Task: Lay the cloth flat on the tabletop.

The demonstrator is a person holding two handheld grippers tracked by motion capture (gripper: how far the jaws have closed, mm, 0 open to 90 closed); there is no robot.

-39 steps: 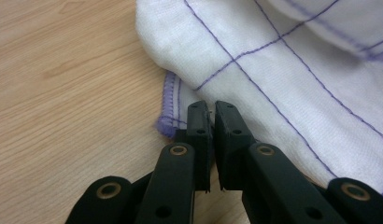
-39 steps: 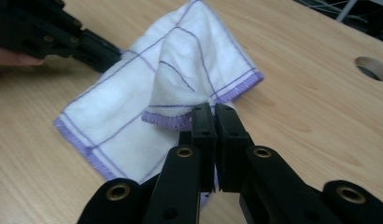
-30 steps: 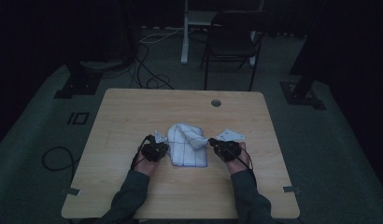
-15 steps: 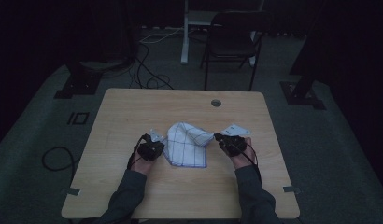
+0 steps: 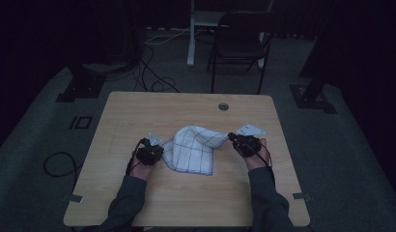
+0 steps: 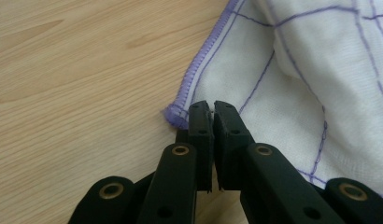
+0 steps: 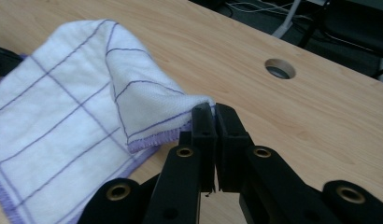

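place: dim lab or studio | signs: stand bases (image 5: 85, 87), floor cables (image 5: 152, 77), lone table (image 5: 138, 111), chair (image 5: 239, 43)

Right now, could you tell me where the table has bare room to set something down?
The table is bare along its far edge up to the cable hole, and along the near edge between the sleeves. The middle is crowded: the cloth lies between the left gripper and right gripper.

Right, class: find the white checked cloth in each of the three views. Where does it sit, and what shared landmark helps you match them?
High view: the cloth lies mid-table between both grippers.
Left gripper view: upper right, its purple hem by the jaws.
Right gripper view: left side, one corner at the jaws.
Shared landmark: the wooden table.
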